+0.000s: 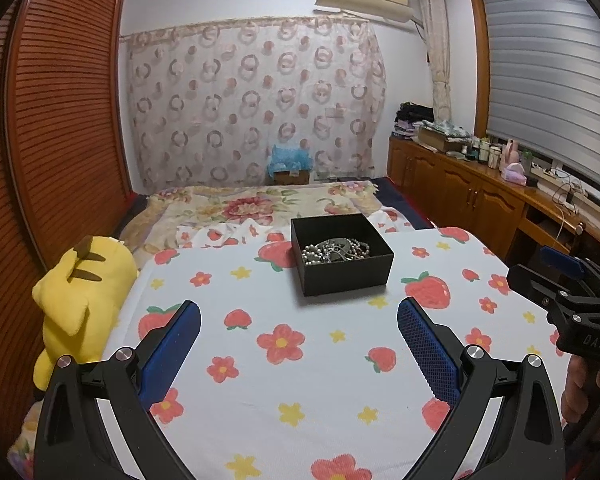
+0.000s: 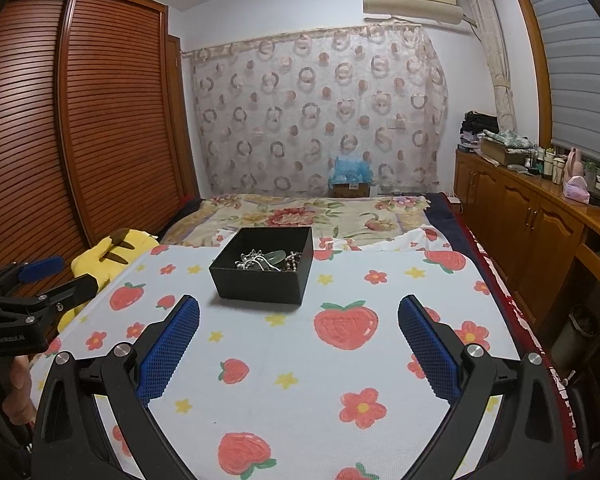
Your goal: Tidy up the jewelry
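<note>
Landmark: the black box (image 1: 342, 254), open-topped, standing on the strawberry-print cloth (image 1: 300, 360) that covers the flat surface at the foot of the bed.

Left of the box: a yellow plush toy (image 1: 80, 296) lies at the cloth's edge, well apart from the box. The left gripper (image 1: 299, 344) hovers on the near side of the box, released, blue pads spread wide, holding nothing.

Inside the box: the jewelry (image 1: 336, 250) sits in 1 tangled heap. Beaded strands and silver-toned chain are visible; the right wrist view also shows a pale green piece (image 2: 278, 258) among them. Individual items cannot be separated by eye.

Right of the box: the right gripper (image 2: 299, 344) is likewise on the near side, released and empty.

Handling judgement: the pieces are likely light, limp and slippery, and snagged on each other, so lifting 1 strand may drag others. Best hold is a raised loop of beads at the heap's top. The box looks light and may slide; steadying its wall with 1 gripper appears advisable.
</note>
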Available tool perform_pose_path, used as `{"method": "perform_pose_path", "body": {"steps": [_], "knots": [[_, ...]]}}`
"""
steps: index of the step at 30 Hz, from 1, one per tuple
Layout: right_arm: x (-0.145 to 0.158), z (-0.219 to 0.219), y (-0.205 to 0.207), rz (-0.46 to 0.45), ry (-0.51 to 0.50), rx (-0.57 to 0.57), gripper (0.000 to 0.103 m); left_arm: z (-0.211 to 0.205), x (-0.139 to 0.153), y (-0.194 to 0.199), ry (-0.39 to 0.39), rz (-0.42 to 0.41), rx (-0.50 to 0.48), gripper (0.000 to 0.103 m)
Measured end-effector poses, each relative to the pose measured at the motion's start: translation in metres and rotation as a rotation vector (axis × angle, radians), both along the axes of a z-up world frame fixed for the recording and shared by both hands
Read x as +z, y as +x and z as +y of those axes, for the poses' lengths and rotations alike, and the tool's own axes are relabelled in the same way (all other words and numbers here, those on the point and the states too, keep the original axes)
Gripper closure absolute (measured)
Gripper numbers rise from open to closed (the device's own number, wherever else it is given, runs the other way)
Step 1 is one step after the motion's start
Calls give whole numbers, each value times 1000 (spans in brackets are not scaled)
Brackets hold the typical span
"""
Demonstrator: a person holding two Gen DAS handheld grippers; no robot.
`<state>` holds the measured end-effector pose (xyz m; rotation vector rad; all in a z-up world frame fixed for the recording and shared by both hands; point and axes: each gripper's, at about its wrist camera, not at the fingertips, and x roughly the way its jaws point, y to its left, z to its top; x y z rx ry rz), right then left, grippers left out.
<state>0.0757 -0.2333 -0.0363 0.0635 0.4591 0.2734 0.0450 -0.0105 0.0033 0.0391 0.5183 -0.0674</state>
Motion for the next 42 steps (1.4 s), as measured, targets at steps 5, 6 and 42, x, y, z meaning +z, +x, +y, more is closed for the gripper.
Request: {"method": "perform_pose_path", "body": {"steps": [5, 6, 42], "knots": [[-1, 1, 0, 0, 0, 3, 3, 0, 0, 0, 1, 0, -2, 8], [-2, 1, 0, 0, -1, 3, 3, 0, 0, -1, 0, -1, -2, 8], [-2, 3, -1, -2, 1, -1, 3, 0, -1, -2, -4, 0, -2, 8]]}}
